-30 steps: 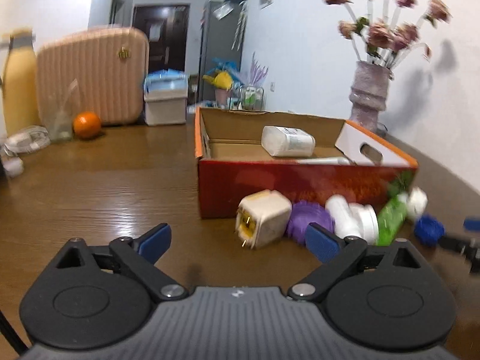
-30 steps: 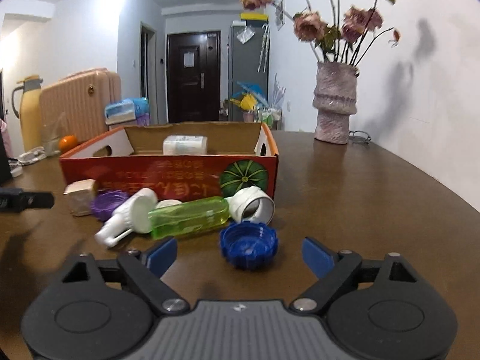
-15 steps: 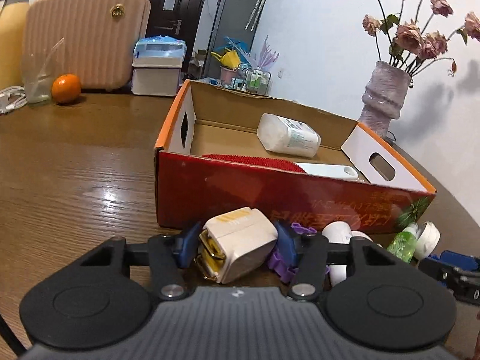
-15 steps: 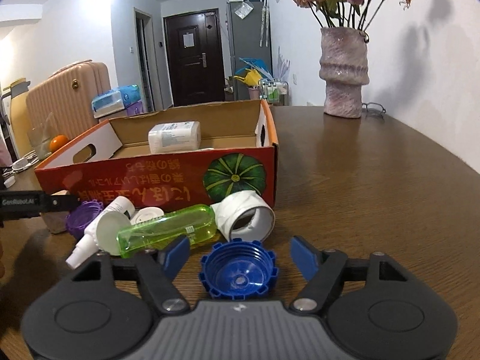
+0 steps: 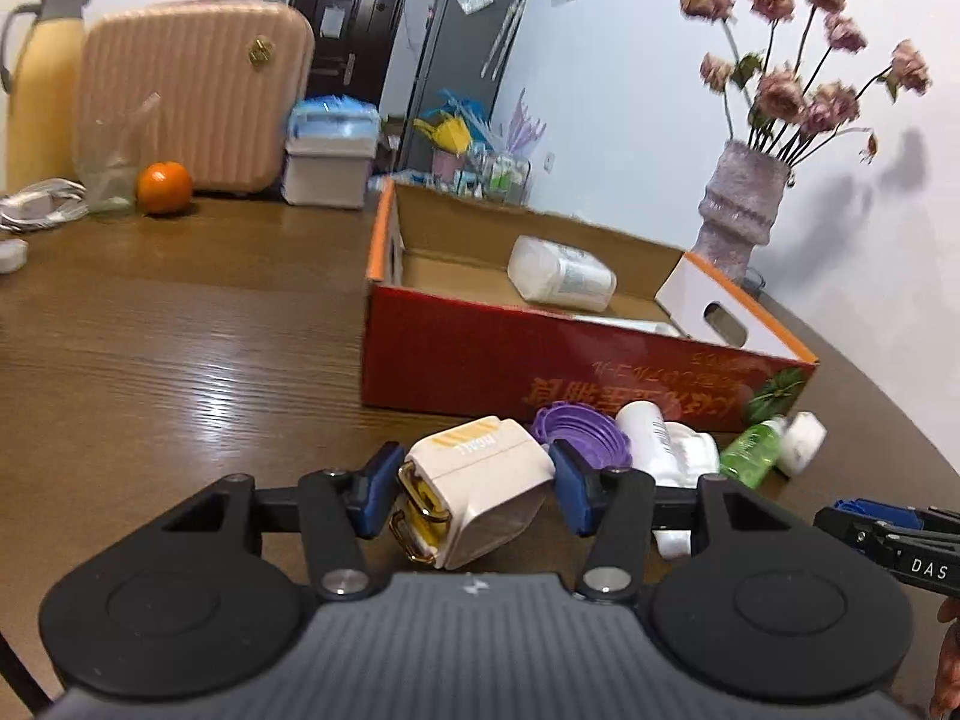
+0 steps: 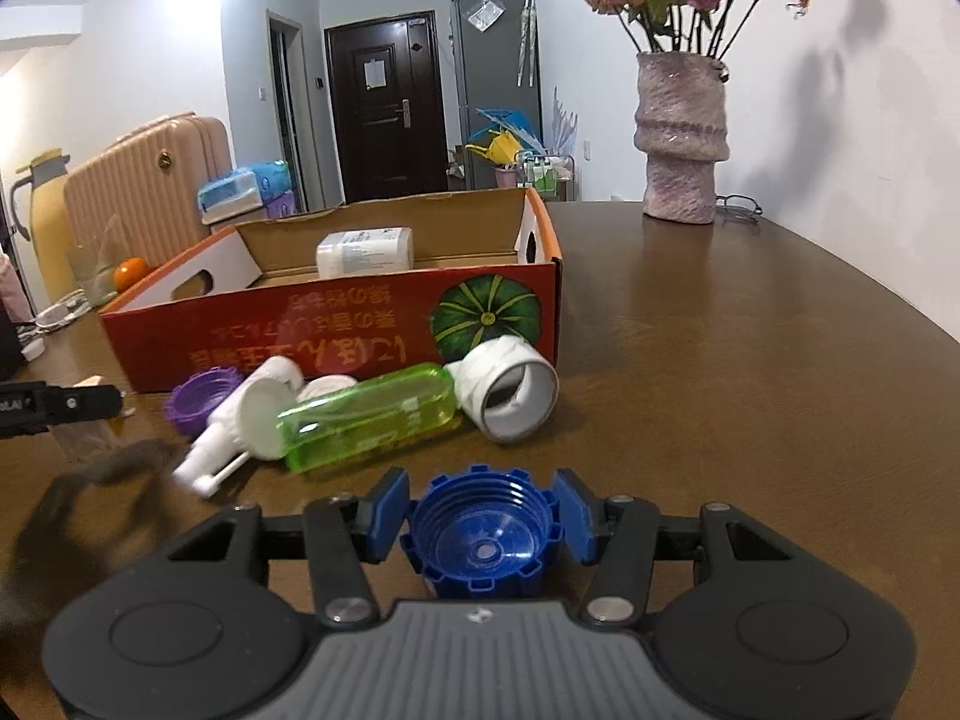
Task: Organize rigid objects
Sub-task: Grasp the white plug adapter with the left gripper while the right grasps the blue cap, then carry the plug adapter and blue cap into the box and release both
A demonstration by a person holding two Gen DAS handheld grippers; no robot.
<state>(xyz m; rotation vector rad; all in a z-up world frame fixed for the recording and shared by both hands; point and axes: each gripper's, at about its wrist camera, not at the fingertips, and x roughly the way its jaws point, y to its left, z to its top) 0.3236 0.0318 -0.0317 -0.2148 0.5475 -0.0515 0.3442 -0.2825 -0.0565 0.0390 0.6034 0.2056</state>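
left claw (image 5: pixel 471 495): now clamped on the cream plug adapter (image 5: pixel 480 489), having closed since a second ago; the adapter is looking lifted just off the bench (image 5: pixel 180 360).
right claw (image 6: pixel 480 516): pads now pressing both sides of the blue cap (image 6: pixel 480 540), where half a second ago they were standing apart around it.
box (image 6: pixel 336 324): orange cardboard, open, sitting just behind the pile, a white bottle (image 6: pixel 365 250) lying inside.
meaning: both grasps are looking secured, so carrying each piece over into the box is likely coming next.
remaining: purple cap (image 6: pixel 201 399), green bottle (image 6: pixel 372 414) and white pieces are lying against the box front.
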